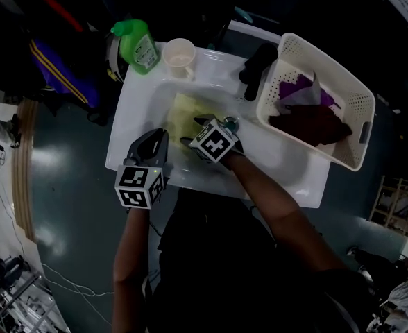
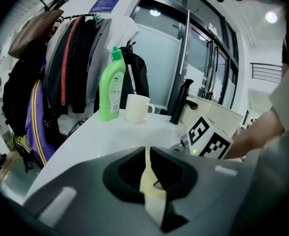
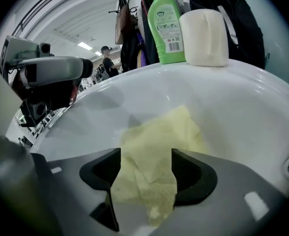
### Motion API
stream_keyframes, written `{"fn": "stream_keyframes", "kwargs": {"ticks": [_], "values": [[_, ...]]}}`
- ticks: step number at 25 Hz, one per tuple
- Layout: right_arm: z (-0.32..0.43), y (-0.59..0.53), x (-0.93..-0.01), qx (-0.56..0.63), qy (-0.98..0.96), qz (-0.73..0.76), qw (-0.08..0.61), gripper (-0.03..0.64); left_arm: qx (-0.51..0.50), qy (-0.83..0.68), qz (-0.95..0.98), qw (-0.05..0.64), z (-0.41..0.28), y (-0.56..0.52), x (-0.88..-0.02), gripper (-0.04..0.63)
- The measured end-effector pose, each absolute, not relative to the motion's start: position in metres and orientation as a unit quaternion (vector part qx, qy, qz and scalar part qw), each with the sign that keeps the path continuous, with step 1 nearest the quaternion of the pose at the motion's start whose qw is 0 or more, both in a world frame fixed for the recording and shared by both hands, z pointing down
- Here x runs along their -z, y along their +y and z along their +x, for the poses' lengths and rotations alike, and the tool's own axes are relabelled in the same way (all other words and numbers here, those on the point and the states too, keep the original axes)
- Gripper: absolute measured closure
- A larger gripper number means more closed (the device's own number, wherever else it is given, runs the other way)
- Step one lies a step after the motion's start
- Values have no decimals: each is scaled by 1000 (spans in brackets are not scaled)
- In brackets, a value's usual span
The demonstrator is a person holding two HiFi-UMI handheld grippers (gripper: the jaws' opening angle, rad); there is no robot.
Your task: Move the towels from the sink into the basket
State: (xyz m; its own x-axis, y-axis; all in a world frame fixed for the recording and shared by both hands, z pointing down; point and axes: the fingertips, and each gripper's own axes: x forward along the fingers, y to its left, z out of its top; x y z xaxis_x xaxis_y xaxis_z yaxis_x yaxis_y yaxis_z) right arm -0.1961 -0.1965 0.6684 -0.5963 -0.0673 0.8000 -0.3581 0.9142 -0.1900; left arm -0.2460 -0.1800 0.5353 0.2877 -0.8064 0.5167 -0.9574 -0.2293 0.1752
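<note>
One yellow towel [image 1: 180, 113] left, crumpled in the sink [image 1: 277, 166] basin. The basket [image 1: 361, 97] at the sink's right end holds a dark red and a purple one. Right gripper [image 3: 145, 166] is wide open, straddling the towel, nothing pinched yet. Sink onto the raised fold and close fully before lifting. Left gripper [image 2: 148, 154] is all but closed and empty at the front rim; keep it clear.
</note>
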Motion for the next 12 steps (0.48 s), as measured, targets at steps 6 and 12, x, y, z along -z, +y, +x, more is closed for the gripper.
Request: {"fn": "stream_keyframes", "kwargs": {"ticks": [6, 12], "values": [[-198, -198, -686, -153, -869, 119, 455, 282, -163, -575, 767, 232, -246, -184, -536, 563], [-195, -203, -688, -119, -870, 120, 464, 358, -162, -572, 769, 235, -246, -186, -536, 563]]}}
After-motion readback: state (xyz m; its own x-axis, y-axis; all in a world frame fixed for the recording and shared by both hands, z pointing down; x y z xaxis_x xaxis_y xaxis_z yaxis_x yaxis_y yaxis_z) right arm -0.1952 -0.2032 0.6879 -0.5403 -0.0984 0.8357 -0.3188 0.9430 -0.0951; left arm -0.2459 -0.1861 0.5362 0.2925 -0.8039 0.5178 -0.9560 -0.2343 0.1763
